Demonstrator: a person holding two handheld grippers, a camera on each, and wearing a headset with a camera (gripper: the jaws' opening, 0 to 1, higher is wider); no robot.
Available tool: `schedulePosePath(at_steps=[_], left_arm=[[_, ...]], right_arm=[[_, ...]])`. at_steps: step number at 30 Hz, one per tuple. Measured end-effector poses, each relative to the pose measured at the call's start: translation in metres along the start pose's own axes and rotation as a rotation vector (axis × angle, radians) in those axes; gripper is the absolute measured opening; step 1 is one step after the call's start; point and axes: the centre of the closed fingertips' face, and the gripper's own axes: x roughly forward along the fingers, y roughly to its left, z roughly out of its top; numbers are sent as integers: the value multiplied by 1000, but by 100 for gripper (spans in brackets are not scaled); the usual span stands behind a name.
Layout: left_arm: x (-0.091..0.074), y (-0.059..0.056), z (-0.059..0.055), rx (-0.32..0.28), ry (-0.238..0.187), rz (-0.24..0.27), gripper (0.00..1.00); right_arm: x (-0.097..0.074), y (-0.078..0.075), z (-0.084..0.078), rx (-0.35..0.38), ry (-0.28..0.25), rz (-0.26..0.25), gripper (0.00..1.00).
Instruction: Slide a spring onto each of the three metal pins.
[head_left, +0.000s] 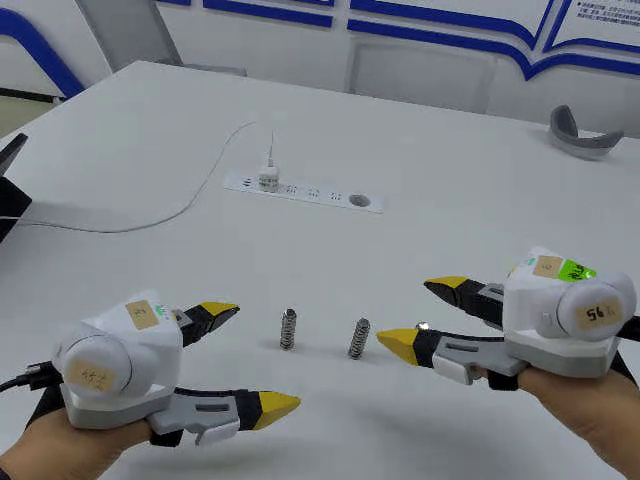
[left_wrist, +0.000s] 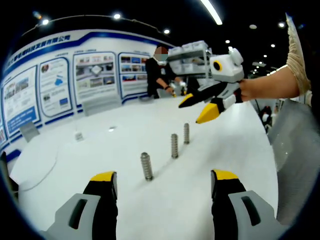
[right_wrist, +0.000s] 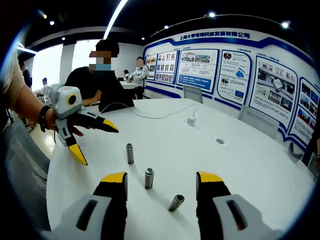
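Left gripper (head_left: 266, 355) released, empty; right gripper (head_left: 402, 310) same. Spring (head_left: 359, 338) centre frame leans. Risk: right jaw tip close beside, nudge could topple it.

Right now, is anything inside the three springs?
The three springs stand upright on the white table. Their coils cover the cores, so whether a metal pin sits inside each cannot be told.

bench (head_left: 420, 140): plain white | springs (head_left: 288, 329): silver-grey, ringed by their coils | left gripper (head_left: 265, 355): white and grey body, black jaws tipped yellow, tan label | right gripper (head_left: 404, 311): same colours, plus a green sticker | cable (head_left: 197, 197): white | wall (head_left: 300, 40): white with blue bands
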Motion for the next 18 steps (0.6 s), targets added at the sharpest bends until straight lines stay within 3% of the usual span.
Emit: schedulePosePath(at_steps=[9, 18], left_arm=[[-2, 1, -3, -1, 6, 7, 79], [-2, 0, -5, -4, 10, 9, 80]], right_arm=[[-18, -6, -23, 32, 12, -16, 62], [-28, -1, -38, 57, -6, -7, 67]])
